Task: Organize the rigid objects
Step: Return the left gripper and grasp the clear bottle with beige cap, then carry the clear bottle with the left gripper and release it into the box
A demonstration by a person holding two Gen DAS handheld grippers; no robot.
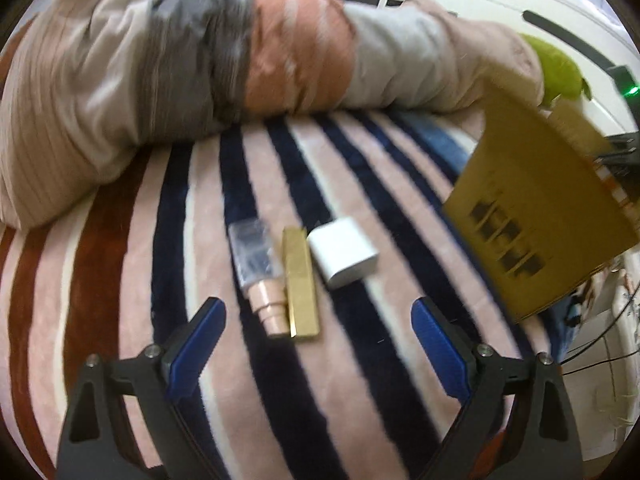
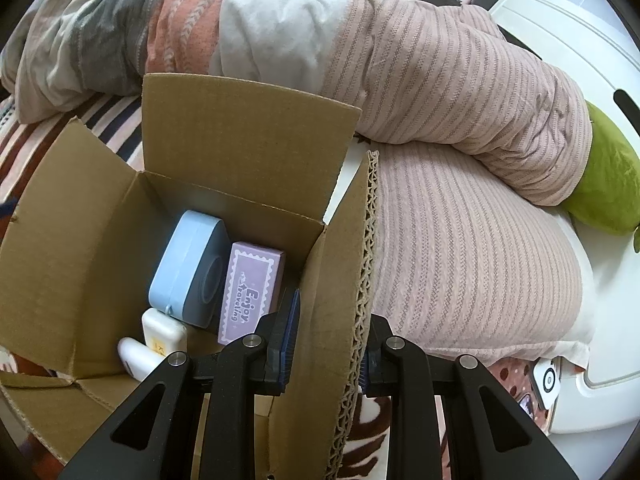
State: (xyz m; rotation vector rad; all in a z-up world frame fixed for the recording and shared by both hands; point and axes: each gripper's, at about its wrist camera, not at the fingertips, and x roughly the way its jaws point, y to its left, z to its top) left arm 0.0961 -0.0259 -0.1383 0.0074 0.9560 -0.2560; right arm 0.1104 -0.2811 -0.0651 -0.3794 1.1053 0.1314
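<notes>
In the left wrist view my left gripper (image 1: 316, 316) is open and empty, low over a striped blanket (image 1: 120, 260). Just ahead of it lie a clear-capped pink tube (image 1: 260, 276), a gold bar-shaped box (image 1: 300, 280) and a white block (image 1: 344, 258), side by side. The cardboard box (image 1: 540, 216) stands tilted at the right. In the right wrist view my right gripper (image 2: 326, 344) is shut on the right flap (image 2: 340, 280) of the cardboard box. Inside lie a blue case (image 2: 188, 268), a purple "Enjoy traveling" box (image 2: 250, 292) and two white items (image 2: 164, 332).
A rumpled pile of pink, grey and orange bedding (image 1: 200, 64) runs along the far side of the blanket and also shows in the right wrist view (image 2: 440, 100). A green plush (image 2: 612, 188) lies at the right against white furniture (image 2: 580, 48).
</notes>
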